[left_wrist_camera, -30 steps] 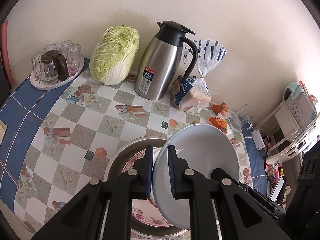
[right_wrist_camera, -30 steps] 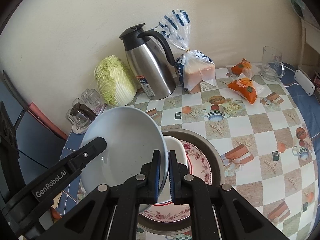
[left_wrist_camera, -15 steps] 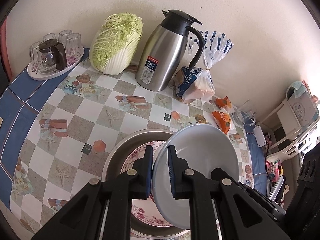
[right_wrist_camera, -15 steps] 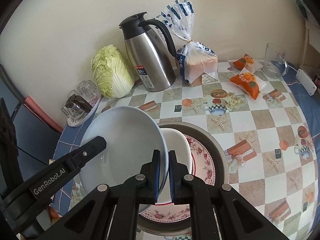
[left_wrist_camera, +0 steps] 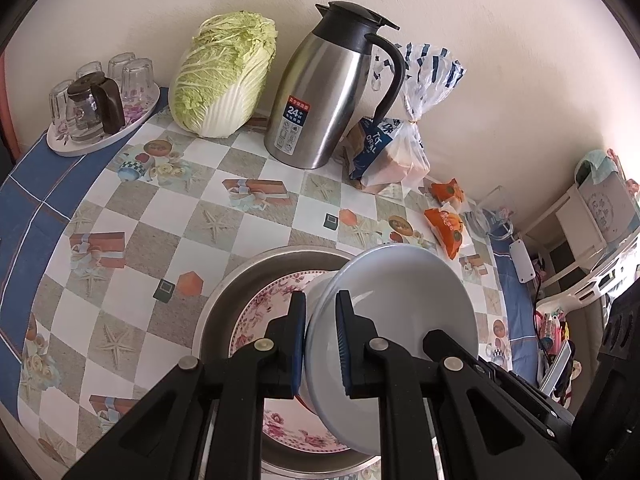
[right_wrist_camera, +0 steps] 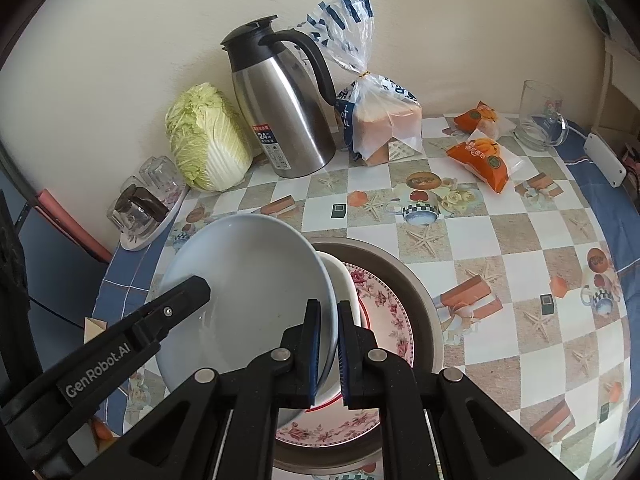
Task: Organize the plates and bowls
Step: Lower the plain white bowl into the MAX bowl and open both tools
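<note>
gripping opposite edges of one pale plate (right_wrist_camera: pixel 248 292), both grippers hold it tilted on edge above the steel basin (left_wrist_camera: pixel 240 280). the left gripper (left_wrist_camera: pixel 320 340) has its jaws all but closed on the plate's rim, blue pads either side of the thin edge, and the right gripper (right_wrist_camera: pixel 328 344) does the same on the far rim, also nearly shut. two grips make sense here: a wide, smooth plate pinched at a single point would likely swing or slip, and holding it at both rims keeps its tilt under control.

in the right wrist view the plate sits at about 9 o'clock of the basin, its hollow face toward the camera, with the left gripper's arm crossing in from 8 o'clock. just behind it, inside the basin, a white bowl (right_wrist_camera: pixel 344 292) rests on a floral plate (right_wrist_camera: pixel 392 312). whether the held plate touches the bowl i cannot tell.

the dishes seem gathered in the basin so they stay together, well apart from the clutter along the wall at 12 o'clock: cabbage (left_wrist_camera: pixel 224 76), flask (left_wrist_camera: pixel 328 88), bread bag (left_wrist_camera: pixel 400 140), and a tray of glasses (left_wrist_camera: pixel 100 92) at 10 o'clock. the checked counter (left_wrist_camera: pixel 132 208) between is bare, which looks like the likely spot for sorting the pieces.
</note>
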